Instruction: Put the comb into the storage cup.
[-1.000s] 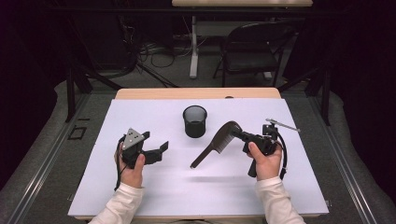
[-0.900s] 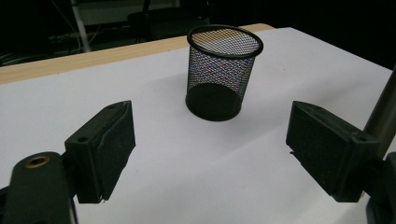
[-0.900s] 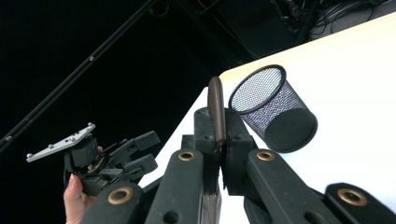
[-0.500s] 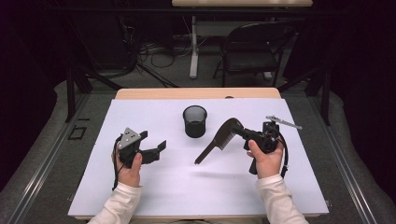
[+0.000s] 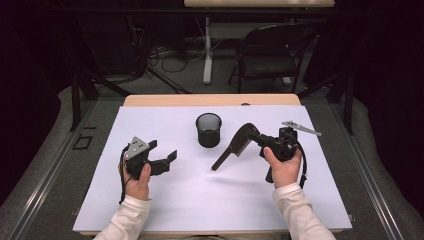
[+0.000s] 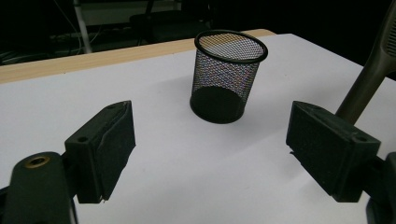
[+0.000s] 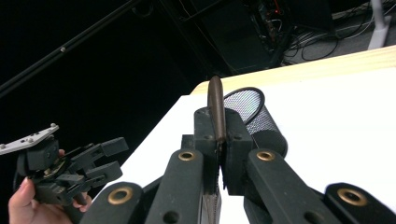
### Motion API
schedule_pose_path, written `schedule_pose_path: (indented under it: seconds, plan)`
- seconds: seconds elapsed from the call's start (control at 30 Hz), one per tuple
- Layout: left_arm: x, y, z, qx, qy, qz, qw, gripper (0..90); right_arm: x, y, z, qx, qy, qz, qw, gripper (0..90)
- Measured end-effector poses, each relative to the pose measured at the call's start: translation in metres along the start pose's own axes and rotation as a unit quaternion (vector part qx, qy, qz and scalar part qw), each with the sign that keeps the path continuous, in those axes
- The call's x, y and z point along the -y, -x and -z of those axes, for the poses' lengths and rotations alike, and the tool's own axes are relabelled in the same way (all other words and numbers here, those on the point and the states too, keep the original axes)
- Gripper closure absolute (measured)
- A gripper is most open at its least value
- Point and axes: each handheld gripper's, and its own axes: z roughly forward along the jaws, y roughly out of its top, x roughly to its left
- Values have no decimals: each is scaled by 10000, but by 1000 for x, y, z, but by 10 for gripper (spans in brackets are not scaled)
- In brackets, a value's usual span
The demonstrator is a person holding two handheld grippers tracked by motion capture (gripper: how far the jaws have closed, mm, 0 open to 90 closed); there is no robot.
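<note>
right gripper (image 5: 257, 139): jaws clamp comb (image 5: 232, 147) | left gripper (image 5: 165, 159): jaws apart | mesh cup (image 5: 208, 129) between

One mesh cup (image 5: 208, 129) stands on the white table (image 5: 200, 200). One comb (image 5: 234, 146) is just right of the cup, and one chair (image 5: 272, 50) is behind the table

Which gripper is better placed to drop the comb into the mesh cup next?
The right. The right gripper is already shut on the comb, which hangs just right of the mesh cup. The left gripper is open and holds nothing, aimed at the cup from the other side.
</note>
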Motion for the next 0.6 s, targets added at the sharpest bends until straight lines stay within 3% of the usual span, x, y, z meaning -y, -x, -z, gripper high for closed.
schedule_pose_path:
  seconds: [0.6]
  plan:
    - [0, 0, 0, 18, 17, -6, 10000, 156, -19, -4, -12, 204, -22, 232, 9995, 873]
